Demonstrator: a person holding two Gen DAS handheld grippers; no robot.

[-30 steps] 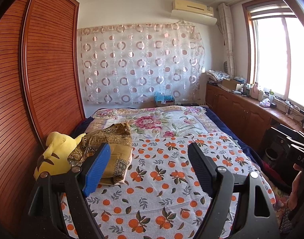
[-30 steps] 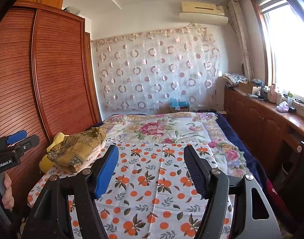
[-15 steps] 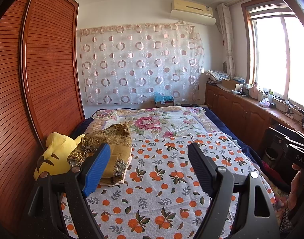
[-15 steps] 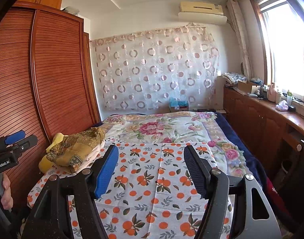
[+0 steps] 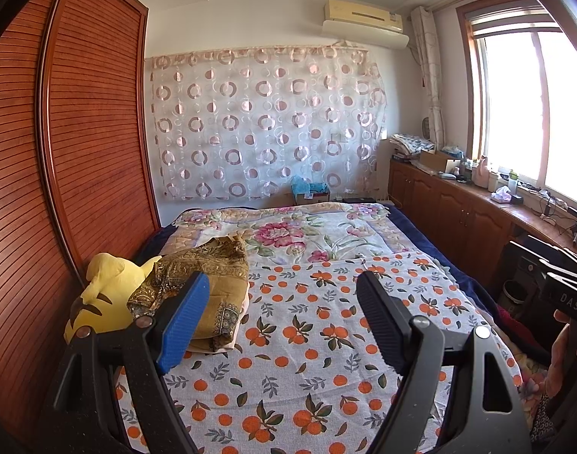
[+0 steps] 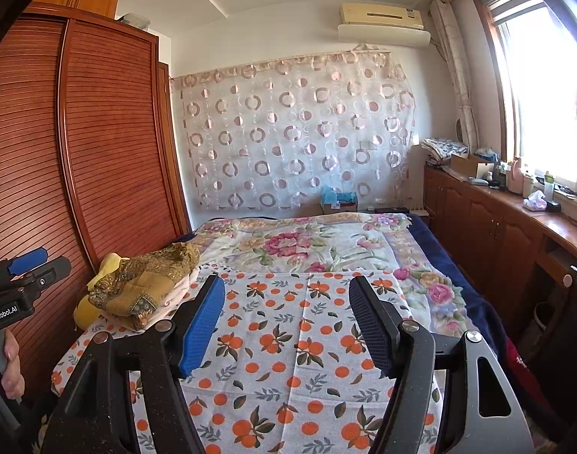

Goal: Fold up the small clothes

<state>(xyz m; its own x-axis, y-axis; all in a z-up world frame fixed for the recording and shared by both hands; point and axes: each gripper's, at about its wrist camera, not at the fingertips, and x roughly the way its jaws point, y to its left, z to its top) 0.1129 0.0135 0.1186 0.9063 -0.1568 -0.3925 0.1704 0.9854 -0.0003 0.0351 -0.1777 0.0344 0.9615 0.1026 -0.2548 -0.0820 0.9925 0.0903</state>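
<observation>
Trouble could start at the mustard-gold embroidered clothes pile [image 5: 209,287], leaning on the yellow plush toy [image 5: 103,295] at the bed's edge. The left tool [image 5: 279,319] and right tool [image 6: 286,325] both gape wide, empty; a one-layer pinch would drag the stack apart.

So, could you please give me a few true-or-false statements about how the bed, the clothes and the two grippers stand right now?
1. The left gripper is shut on the folded mustard-gold patterned garment. False: its jaws are open and hold nothing.
2. That garment lies beside the yellow plush toy, near the brown slatted wardrobe. True.
3. The right gripper is open above the white orange-print cloth. True.
4. The orange-print cloth covers the whole bed. False: a pink floral bedspread shows beyond it.
</observation>
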